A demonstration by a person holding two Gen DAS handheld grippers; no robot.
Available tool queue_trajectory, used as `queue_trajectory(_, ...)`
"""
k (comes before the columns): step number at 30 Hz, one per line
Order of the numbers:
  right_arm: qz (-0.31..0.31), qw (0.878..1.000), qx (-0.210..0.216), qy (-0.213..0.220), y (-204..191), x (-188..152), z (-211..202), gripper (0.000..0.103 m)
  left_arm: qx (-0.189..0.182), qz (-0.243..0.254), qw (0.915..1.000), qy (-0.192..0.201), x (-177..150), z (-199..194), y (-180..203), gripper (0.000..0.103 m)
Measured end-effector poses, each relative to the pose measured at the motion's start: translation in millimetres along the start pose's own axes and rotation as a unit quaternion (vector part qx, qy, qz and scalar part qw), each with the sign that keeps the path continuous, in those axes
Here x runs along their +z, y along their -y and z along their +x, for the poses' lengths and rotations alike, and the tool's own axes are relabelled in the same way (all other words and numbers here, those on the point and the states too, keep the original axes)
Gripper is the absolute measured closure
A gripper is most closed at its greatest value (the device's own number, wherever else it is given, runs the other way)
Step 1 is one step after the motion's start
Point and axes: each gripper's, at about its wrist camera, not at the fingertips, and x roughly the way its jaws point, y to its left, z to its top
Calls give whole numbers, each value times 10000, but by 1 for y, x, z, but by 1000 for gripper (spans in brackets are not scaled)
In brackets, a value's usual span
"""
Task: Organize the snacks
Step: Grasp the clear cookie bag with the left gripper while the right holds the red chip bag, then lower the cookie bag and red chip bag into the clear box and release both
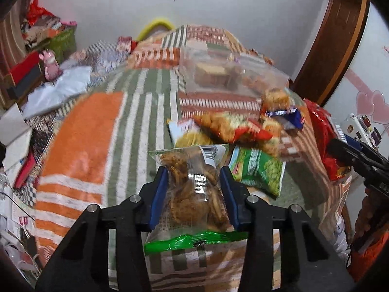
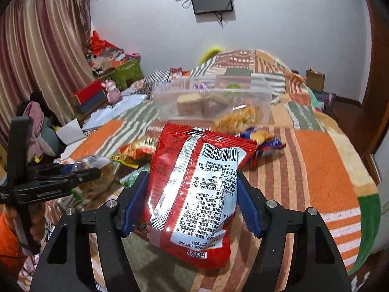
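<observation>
Snacks fill both views: lower centre, left tool (image 1: 194, 189) clamps a clear cookie bag (image 1: 192, 194); right tool (image 2: 192, 202) grips a red foil packet (image 2: 194, 194); mid-frame, loose packets (image 1: 231, 131) lie on the striped bed (image 1: 82, 146); beyond, upper centre, a clear plastic box (image 2: 214, 97).

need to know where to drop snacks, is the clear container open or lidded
Open. The clear container shows no lid across its rim, and cake-like pieces sit inside it on the bed.
</observation>
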Motion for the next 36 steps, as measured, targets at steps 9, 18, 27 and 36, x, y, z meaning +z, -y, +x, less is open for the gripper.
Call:
queue_trajectory(9, 24, 9996, -73, 259, 10, 27, -1, 37, -150, 311, 9971, 685, 39, -32, 23, 60)
queue_trajectory(18, -74, 9985, -191, 513, 20, 62, 0, 37, -240, 475, 9953, 811, 84, -14, 43, 60)
queue_trajectory(27, -89, 9974, -394, 592, 43, 91, 24, 37, -382, 472, 9960, 650, 132, 34, 53, 60)
queue_trajectory(36, 28, 9987, -362, 356, 65, 124, 73, 37, -347, 534, 9962, 599, 176, 86, 63, 60)
